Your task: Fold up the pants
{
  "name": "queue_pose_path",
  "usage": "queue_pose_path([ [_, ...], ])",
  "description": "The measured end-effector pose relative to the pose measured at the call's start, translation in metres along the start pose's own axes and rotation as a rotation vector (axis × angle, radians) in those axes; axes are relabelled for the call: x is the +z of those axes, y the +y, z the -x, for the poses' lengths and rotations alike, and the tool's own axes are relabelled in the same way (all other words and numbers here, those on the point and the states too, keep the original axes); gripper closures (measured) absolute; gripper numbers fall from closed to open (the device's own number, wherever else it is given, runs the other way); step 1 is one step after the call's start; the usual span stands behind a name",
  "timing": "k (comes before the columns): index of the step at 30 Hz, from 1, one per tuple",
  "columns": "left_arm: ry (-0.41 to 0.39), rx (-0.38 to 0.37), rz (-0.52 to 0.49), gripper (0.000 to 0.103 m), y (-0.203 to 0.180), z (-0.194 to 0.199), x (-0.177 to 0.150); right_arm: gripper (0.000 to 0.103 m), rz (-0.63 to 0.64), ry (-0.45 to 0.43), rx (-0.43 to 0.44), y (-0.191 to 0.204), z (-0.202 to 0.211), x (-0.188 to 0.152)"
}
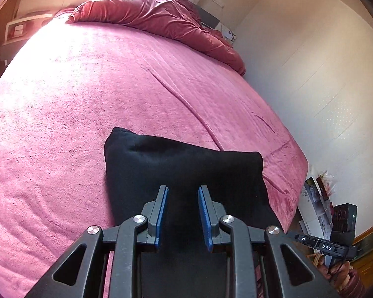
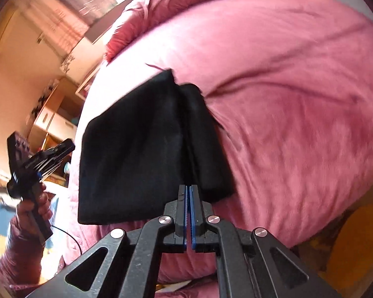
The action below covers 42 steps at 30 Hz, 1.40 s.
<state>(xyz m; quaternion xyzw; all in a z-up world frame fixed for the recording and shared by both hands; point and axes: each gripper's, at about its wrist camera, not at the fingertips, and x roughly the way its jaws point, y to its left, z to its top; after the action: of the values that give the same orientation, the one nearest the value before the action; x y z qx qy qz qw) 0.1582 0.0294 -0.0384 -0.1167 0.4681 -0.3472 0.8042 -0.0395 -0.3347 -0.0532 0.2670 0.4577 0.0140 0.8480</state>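
I see the pink bed [image 1: 87, 104] with a red duvet [image 1: 151, 17] bunched along its far edge. The black pants [image 1: 184, 173], folded into a block, lie near the bed's near edge. My left gripper [image 1: 183, 193] hangs over them partly open, gripping nothing; my right gripper [image 2: 189, 191] is closed and empty.

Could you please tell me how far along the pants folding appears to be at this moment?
Mostly done: the black pants lie as a compact folded bundle on the pink bedspread. Nothing is in hand: the left hand-held gripper is open above them, the right hand-held gripper shut and empty. At most, tidying remains.
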Motion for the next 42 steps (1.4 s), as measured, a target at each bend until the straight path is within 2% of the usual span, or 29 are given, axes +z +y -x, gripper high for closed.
queue_pose_path([
  [3, -0.004, 0.022, -0.016, 0.078, -0.003, -0.009, 0.01, 0.099, 0.086, -0.021, 0.023, 0.028, -0.015, 0.016],
  [5, -0.003, 0.042, -0.023, 0.078, -0.004, -0.014, 0.014, 0.094, 0.121, -0.029, 0.01, 0.048, -0.033, 0.029],
  [7, 0.007, 0.07, -0.038, 0.078, -0.006, -0.022, 0.018, 0.076, 0.148, -0.043, -0.02, 0.064, -0.052, 0.042],
  [8, 0.011, 0.089, -0.05, 0.078, -0.007, -0.026, 0.018, 0.074, 0.155, -0.049, -0.04, 0.072, -0.058, 0.047],
  [12, 0.044, 0.168, -0.092, 0.078, -0.013, -0.049, 0.011, 0.074, 0.176, -0.036, -0.123, 0.08, -0.092, 0.059],
  [14, 0.076, 0.196, -0.086, 0.078, -0.009, -0.063, 0.003, 0.08, 0.156, 0.002, -0.177, 0.068, -0.112, 0.055],
  [16, 0.087, 0.203, -0.06, 0.078, -0.001, -0.076, -0.002, 0.092, 0.154, -0.017, -0.19, 0.058, -0.118, 0.048],
  [20, 0.08, 0.173, 0.018, 0.078, 0.009, -0.08, 0.003, 0.094, 0.169, -0.041, -0.19, 0.054, -0.115, 0.045],
  [24, 0.055, 0.148, 0.046, 0.078, 0.008, -0.061, 0.005, 0.094, 0.191, -0.04, -0.175, 0.057, -0.103, 0.042],
  [28, 0.003, 0.186, 0.025, 0.072, 0.0, -0.026, -0.008, 0.083, 0.225, -0.061, -0.185, 0.065, -0.083, 0.039],
  [33, -0.036, 0.233, 0.003, 0.072, -0.003, 0.006, -0.036, 0.08, 0.299, -0.065, -0.17, 0.076, -0.055, 0.013],
  [39, -0.025, 0.311, -0.06, 0.072, -0.017, 0.016, -0.083, 0.079, 0.39, -0.011, -0.217, 0.079, -0.05, -0.027],
  [42, -0.021, 0.355, -0.089, 0.07, -0.024, 0.01, -0.097, 0.079, 0.384, 0.006, -0.231, 0.068, -0.051, -0.037],
])
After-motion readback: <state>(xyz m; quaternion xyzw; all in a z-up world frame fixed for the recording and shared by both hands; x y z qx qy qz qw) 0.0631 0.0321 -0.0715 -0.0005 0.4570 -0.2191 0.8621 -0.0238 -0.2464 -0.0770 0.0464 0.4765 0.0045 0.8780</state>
